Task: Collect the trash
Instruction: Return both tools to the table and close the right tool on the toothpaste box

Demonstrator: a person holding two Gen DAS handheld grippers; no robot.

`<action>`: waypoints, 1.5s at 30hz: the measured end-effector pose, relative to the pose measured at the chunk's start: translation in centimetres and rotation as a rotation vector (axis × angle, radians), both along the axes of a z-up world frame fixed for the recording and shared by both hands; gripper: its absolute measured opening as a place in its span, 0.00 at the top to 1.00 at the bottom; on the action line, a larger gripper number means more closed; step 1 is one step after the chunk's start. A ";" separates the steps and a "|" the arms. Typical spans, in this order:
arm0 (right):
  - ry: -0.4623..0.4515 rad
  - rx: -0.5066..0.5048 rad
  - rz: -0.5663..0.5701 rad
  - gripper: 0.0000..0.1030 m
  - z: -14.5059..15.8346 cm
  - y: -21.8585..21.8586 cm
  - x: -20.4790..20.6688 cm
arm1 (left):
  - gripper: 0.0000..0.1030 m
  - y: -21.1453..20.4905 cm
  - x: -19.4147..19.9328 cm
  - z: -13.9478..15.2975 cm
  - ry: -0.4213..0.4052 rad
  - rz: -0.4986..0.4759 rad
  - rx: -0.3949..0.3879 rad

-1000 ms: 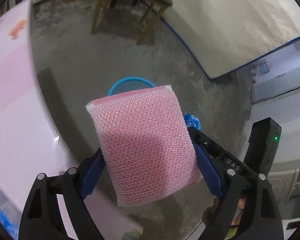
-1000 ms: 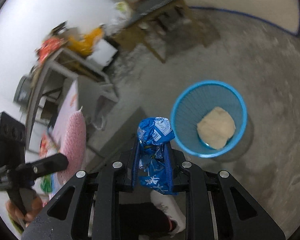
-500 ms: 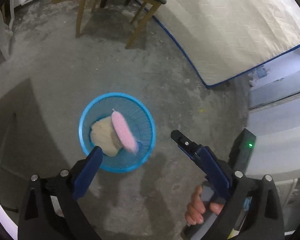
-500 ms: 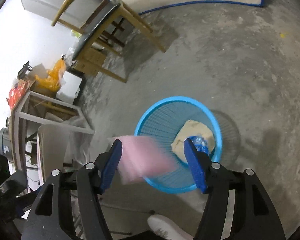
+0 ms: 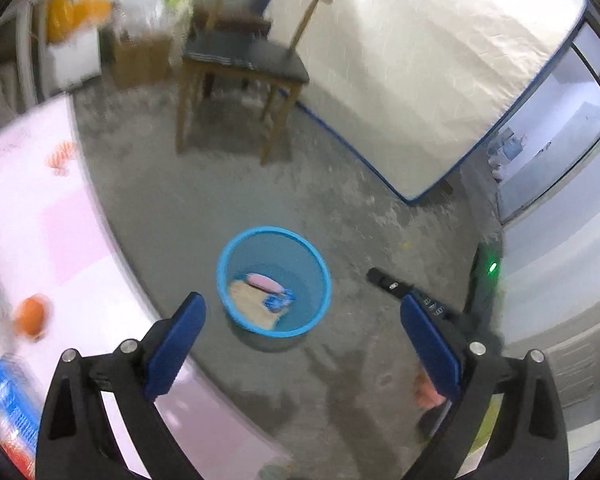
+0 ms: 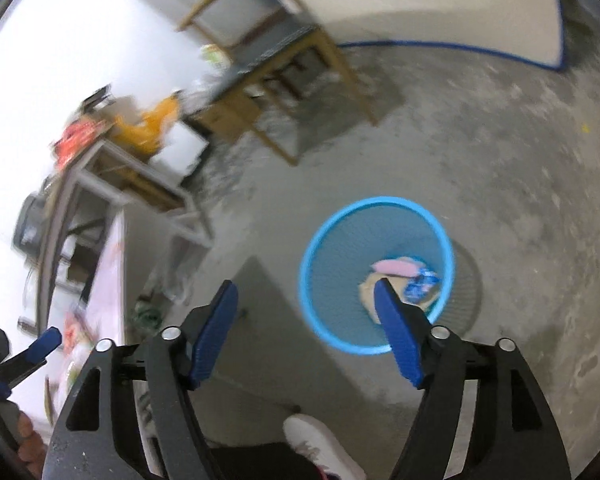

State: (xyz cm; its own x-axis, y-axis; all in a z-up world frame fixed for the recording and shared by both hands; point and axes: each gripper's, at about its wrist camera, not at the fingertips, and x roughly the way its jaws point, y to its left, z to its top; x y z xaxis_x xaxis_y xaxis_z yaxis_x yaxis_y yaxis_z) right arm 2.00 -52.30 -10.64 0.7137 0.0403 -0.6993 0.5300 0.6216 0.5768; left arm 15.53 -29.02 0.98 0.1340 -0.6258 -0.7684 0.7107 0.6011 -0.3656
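Note:
On the concrete floor stands a blue mesh bin. Inside it lie a pink sponge, a crumpled blue wrapper and a beige cloth. My left gripper hovers above the bin, open, with nothing between its fingers. To the right of it, my right gripper also hangs over the bin, its jaws opening and empty. Its dark tip shows in the left wrist view.
A table with a pink cloth runs along the left, carrying an orange fruit and packets. A wooden chair stands beyond the bin. A mattress leans at the back right. A person's white shoe is near the bin.
The pink sponge left my left gripper and the blue wrapper left my right gripper; both fell into the bin. Both sets of jaws spread apart. The left gripper rose and drew back.

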 end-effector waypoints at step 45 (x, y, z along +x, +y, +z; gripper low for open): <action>0.118 -0.264 0.853 0.54 4.3 33.6 9.9 | 0.54 28.5 -3.7 -10.8 -0.270 0.529 0.277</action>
